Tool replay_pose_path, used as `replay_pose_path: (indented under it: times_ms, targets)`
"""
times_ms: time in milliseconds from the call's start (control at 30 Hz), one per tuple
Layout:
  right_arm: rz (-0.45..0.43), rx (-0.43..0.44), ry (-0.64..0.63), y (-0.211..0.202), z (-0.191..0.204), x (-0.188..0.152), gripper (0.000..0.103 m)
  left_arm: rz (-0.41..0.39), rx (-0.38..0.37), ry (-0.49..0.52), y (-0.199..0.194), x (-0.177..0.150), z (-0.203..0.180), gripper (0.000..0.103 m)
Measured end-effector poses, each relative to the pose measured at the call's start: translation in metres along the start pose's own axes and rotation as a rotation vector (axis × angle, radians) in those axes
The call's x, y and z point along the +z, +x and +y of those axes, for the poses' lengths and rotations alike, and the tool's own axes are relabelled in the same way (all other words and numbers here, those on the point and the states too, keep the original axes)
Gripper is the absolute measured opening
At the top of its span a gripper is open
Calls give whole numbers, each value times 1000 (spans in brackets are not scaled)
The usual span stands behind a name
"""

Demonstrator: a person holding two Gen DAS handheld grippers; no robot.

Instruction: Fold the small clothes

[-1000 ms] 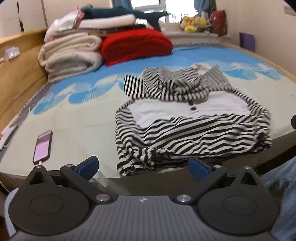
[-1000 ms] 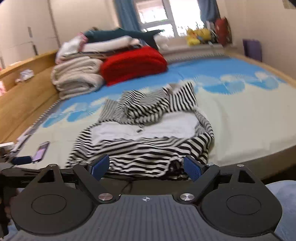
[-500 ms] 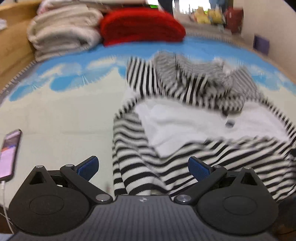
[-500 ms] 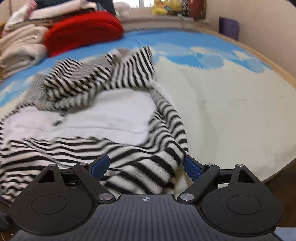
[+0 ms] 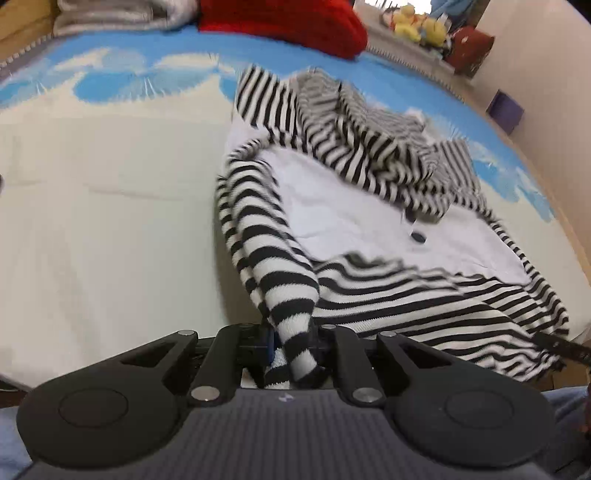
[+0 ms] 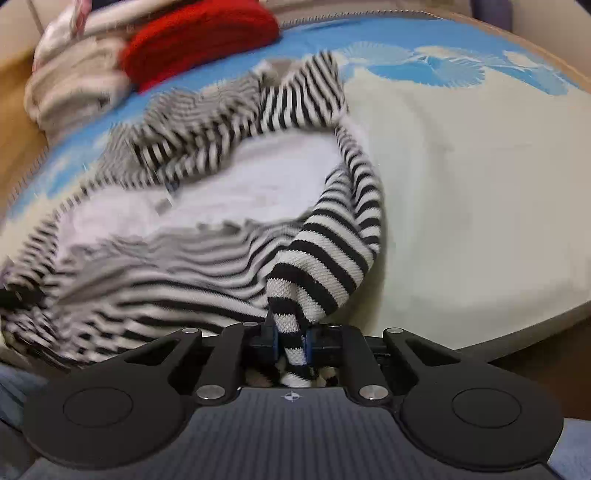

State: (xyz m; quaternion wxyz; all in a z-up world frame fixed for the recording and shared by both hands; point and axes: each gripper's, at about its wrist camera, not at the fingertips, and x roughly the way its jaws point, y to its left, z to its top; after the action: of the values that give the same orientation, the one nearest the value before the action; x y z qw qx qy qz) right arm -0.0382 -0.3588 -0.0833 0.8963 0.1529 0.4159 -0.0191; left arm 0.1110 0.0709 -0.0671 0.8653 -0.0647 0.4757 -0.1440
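A small black-and-white striped garment with a white front panel (image 5: 369,221) lies crumpled near the bed's front edge. My left gripper (image 5: 291,339) is closing its jaws, and the blue pads pinch the garment's near left striped corner, which bunches up between them. In the right wrist view the same garment (image 6: 221,192) spreads to the left. My right gripper (image 6: 290,339) is also closing, and its pads clamp the near right striped corner. Both corners are lifted slightly off the sheet.
The bed sheet (image 5: 92,221), cream with blue patterns, stretches to the left of the garment. At the far end sit a red knit (image 5: 288,22), folded cream blankets (image 6: 74,85) and plush toys (image 5: 417,26). A purple box (image 5: 504,112) stands by the wall.
Both grippers moved forward and down onto the garment's near edge, and their jaws went from wide open to clamped on its left and right corners. The phone has left the left view.
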Motion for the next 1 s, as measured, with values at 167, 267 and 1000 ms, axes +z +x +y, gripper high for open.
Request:
replay_pose_path:
  times_ms: [167,267,1000]
  targets:
    - [-19,84,42,-54,1,-12,12,-1,-57,20,-55,-33,0,12]
    - [17,128,108,-81,-8,-33,12,38,-78,7,-80,-65,4,12]
    - [21,-91,522,146,-13,269,61,71,119,-260,133,289,36,88]
